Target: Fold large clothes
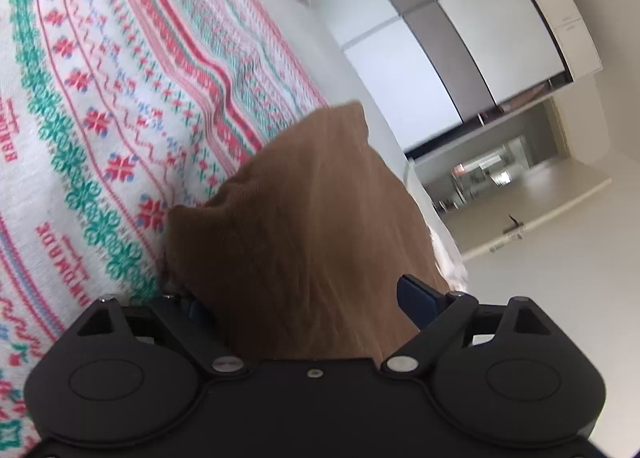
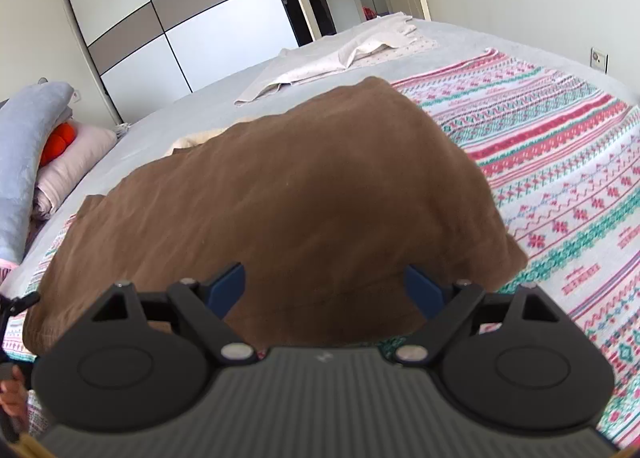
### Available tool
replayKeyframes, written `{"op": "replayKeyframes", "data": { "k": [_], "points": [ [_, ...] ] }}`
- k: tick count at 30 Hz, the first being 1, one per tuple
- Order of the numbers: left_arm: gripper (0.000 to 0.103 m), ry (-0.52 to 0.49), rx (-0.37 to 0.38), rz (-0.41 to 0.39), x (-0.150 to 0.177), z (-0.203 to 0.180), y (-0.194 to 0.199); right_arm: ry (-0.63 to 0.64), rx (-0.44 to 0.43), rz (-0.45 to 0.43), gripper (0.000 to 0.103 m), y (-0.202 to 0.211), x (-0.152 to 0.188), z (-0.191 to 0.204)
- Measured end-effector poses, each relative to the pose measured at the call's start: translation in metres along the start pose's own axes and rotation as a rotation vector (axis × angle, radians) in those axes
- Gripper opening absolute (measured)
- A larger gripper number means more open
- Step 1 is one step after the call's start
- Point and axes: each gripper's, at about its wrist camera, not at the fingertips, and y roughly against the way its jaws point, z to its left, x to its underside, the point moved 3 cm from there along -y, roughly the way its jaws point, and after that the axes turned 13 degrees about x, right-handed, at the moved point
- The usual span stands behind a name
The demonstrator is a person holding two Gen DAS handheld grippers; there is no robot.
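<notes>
A large brown garment (image 2: 280, 194) lies spread on a patterned red, green and white blanket (image 2: 568, 186) on the bed. My right gripper (image 2: 324, 286) is open, its blue fingers (image 2: 230, 286) wide apart just above the garment's near edge. In the left wrist view the brown garment (image 1: 312, 226) rises in a bunched fold between the blue fingers (image 1: 418, 296) of my left gripper (image 1: 304, 304), which stand apart. The left finger is mostly hidden by cloth. The blanket (image 1: 100, 118) fills the left of that view.
A white cloth (image 2: 340, 58) lies crumpled at the far side of the grey bed sheet (image 2: 200, 98). Pillows (image 2: 60, 162) and an orange item sit at the left. A sliding wardrobe (image 2: 180, 18) and an open doorway stand beyond the bed.
</notes>
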Motion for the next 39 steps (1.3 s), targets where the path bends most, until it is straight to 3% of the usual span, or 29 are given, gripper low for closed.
{"op": "replayKeyframes", "data": {
  "k": [2, 4, 5, 6, 9, 11, 12, 16, 19, 22, 28, 31, 34, 39],
  "points": [
    [0.088, -0.059, -0.006, -0.036, 0.006, -0.005, -0.007, 0.011, -0.027, -0.017, 0.088, 0.001, 0.001, 0.006],
    [0.070, -0.107, -0.061, -0.100, 0.013, -0.006, -0.009, 0.027, -0.086, -0.053, 0.088, 0.005, 0.004, 0.016],
    [0.055, -0.127, -0.092, -0.122, 0.015, -0.005, -0.010, 0.037, -0.116, -0.068, 0.087, 0.007, 0.006, 0.022],
    [0.050, -0.137, -0.109, -0.139, 0.016, -0.003, -0.011, 0.051, -0.141, -0.082, 0.086, 0.009, 0.008, 0.030],
    [0.041, -0.151, -0.104, -0.166, 0.016, 0.001, -0.011, 0.117, -0.210, -0.132, 0.070, 0.013, 0.016, 0.056],
    [0.035, -0.184, -0.094, -0.183, 0.016, -0.004, -0.013, 0.155, -0.260, -0.147, 0.050, 0.013, 0.021, 0.074],
    [0.033, -0.207, -0.090, -0.193, 0.016, -0.008, -0.014, 0.171, -0.288, -0.142, 0.046, 0.010, 0.024, 0.082],
    [0.029, -0.309, -0.045, -0.236, 0.014, -0.033, -0.010, 0.172, -0.336, -0.058, 0.032, -0.015, 0.033, 0.105],
    [0.028, -0.407, 0.035, -0.239, 0.013, -0.069, -0.009, 0.160, -0.306, 0.040, 0.032, -0.037, 0.042, 0.106],
    [0.027, -0.482, 0.133, -0.240, 0.019, -0.116, -0.011, 0.088, -0.358, 0.130, 0.031, -0.044, 0.029, 0.094],
    [0.027, -0.581, 0.280, -0.158, 0.055, -0.202, -0.036, -0.128, -0.483, 0.273, 0.032, -0.053, 0.007, 0.055],
    [0.027, -0.645, 0.336, -0.095, 0.084, -0.235, -0.053, -0.243, -0.493, 0.239, 0.042, -0.048, -0.013, 0.025],
    [0.027, -0.712, 0.383, -0.008, 0.122, -0.259, -0.071, -0.384, -0.492, 0.192, 0.043, -0.047, -0.033, -0.015],
    [0.027, -0.861, 0.423, 0.201, 0.207, -0.272, -0.103, -0.727, -0.543, 0.201, 0.043, -0.057, -0.045, -0.093]
  ]
}}
